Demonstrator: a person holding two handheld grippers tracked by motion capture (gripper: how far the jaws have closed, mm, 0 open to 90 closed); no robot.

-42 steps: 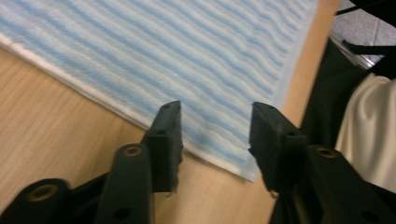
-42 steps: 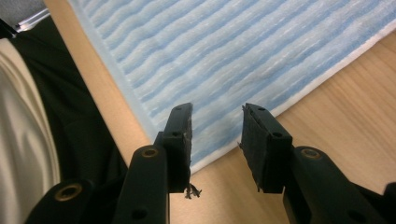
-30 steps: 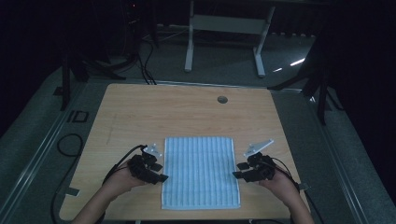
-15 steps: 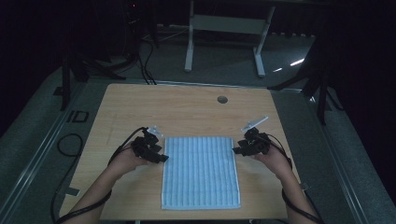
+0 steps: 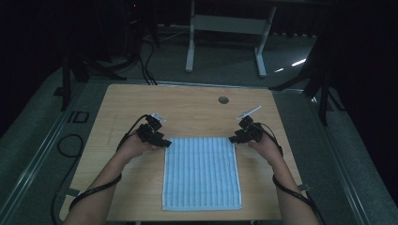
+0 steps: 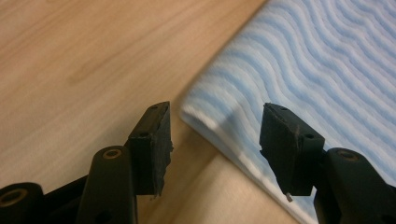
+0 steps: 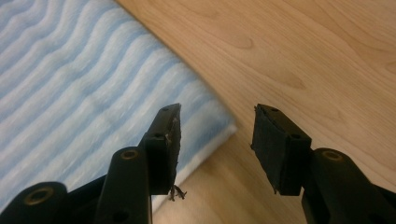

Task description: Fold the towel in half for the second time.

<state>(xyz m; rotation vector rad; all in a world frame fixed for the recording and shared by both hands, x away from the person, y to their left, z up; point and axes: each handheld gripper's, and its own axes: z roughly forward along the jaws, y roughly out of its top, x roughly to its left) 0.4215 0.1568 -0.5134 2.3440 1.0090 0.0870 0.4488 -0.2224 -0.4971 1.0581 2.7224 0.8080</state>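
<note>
A blue-and-white striped cloth (image 5: 202,171) lies flat on the wooden table (image 5: 187,108), its long side running away from me. My left gripper (image 5: 165,142) is at the cloth's far left corner. In the left gripper view its jaws (image 6: 217,116) stand open, with that corner of the cloth (image 6: 327,56) between them and neither pad pressing on it. My right gripper (image 5: 232,139) is at the far right corner. Its jaws (image 7: 217,114) have just been opening and stand apart over the corner of the cloth (image 7: 70,70), with one finger (image 7: 163,140) above the fabric.
A small round hole (image 5: 223,100) sits in the tabletop beyond the cloth. Bare wood lies on both sides of the cloth. Past the table's far edge stands a white metal frame (image 5: 225,23), and cables (image 5: 70,140) lie on the floor at the left.
Both hands have moved away from me along the cloth's long edges, from about its middle to its two far corners. The cloth has not moved.
</note>
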